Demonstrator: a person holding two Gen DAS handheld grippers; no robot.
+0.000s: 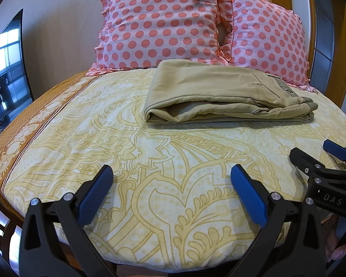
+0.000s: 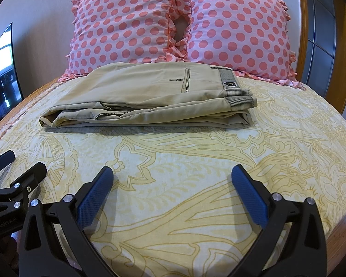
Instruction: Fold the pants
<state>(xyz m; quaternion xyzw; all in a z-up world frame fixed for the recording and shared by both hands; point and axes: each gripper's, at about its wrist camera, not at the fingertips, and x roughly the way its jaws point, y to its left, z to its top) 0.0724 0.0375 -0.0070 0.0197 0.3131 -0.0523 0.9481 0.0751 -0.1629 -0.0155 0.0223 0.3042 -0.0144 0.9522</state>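
Both my grippers hang released and empty above the near edge of the bed sheet (image 1: 150, 150): left gripper (image 1: 171, 173), right gripper (image 2: 173, 173). Farther off, the folded khaki pants (image 2: 150, 97) lie flat just before two polka-dot pillows (image 2: 180, 27).

My left gripper (image 1: 171, 177) has 2 matte black fingers with blue, finely textured pads (image 1: 248, 196) and round silver screws at the joints. My right gripper (image 2: 172, 177) is built the same; seen from the left camera, its black body carries pale lettering "DAS". A bit of bare skin (image 1: 340, 250) shows beneath it.
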